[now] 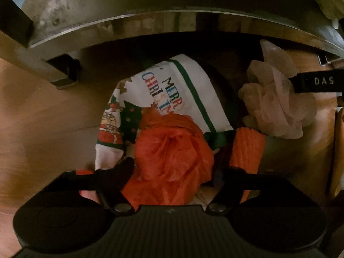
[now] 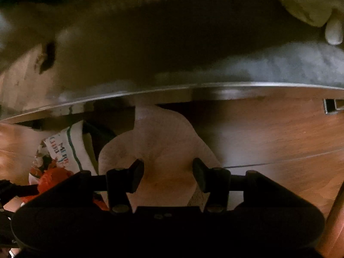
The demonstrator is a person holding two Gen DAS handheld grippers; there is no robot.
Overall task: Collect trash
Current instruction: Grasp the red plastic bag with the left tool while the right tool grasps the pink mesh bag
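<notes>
A crumpled orange paper wad [image 1: 172, 150] lies on a white napkin printed with "Merry Christmas" [image 1: 193, 90] on the wooden floor. My left gripper [image 1: 178, 163] points down over it, open, with the orange wad between its fingers; the right orange pad [image 1: 247, 148] stands just clear of the wad. A pale crumpled paper wad [image 2: 163, 133] fills the gap of my right gripper [image 2: 167, 169], whose black fingers press into it. In the left wrist view that pale wad [image 1: 275, 103] sits to the right of the napkin with one black finger [image 1: 311, 81] at its side.
A round grey metal disc [image 1: 150, 10] overhangs the napkin's far end, and a metal bar [image 1: 43, 64] comes down at the left. Wooden floor [image 2: 279, 139] spreads to the right. A wooden leg [image 2: 335, 215] stands at the right edge.
</notes>
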